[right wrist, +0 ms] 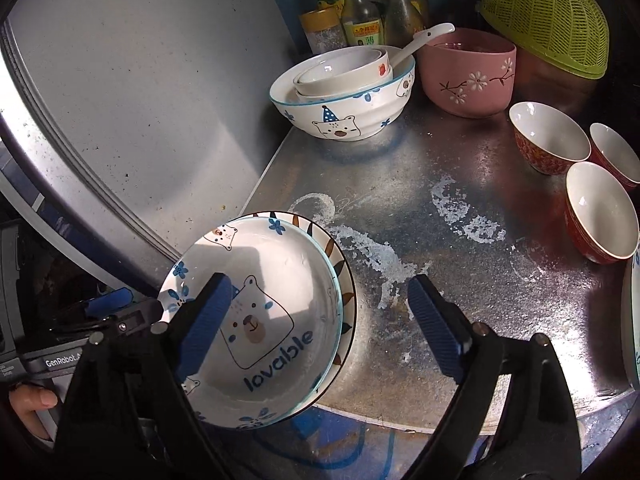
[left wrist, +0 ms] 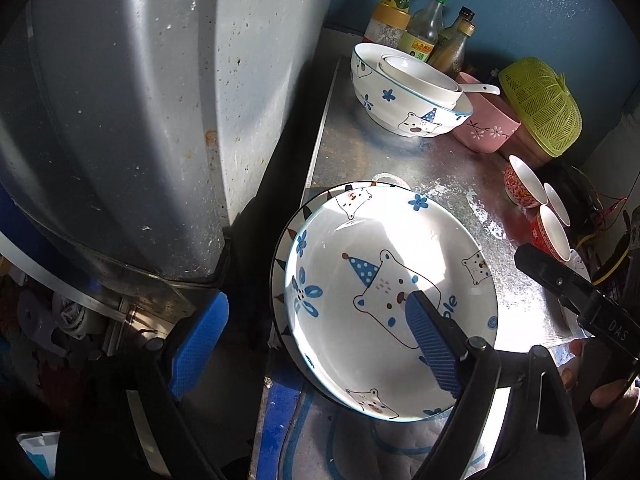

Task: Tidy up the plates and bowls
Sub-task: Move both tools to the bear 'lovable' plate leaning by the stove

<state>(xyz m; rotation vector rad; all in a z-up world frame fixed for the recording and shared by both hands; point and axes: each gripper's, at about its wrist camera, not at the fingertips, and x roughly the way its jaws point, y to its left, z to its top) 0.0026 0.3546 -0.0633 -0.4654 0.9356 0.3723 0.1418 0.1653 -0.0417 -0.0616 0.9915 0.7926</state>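
Observation:
A white bear-print plate (left wrist: 384, 292) (right wrist: 260, 320) marked "lovable" lies stacked on a plate with a dark-patterned rim (right wrist: 340, 264), at the front left corner of the metal counter (right wrist: 440, 240). My left gripper (left wrist: 314, 344) is open, one pad (left wrist: 432, 344) above the plate's inside and the other (left wrist: 196, 344) off the counter's edge. My right gripper (right wrist: 320, 324) is open too and straddles the plate's right rim without pressing on it. A large bear bowl (right wrist: 344, 96) with smaller white bowls and a spoon (right wrist: 424, 40) nested in it stands at the back.
A pink bowl (right wrist: 468, 72), a green colander (right wrist: 548, 16) and several bottles (right wrist: 360, 8) line the back wall. Three small red bowls (right wrist: 548, 136) sit at the right, and another plate's rim (right wrist: 634, 320) shows at the far right. A grey appliance wall (left wrist: 140, 100) borders the counter's left.

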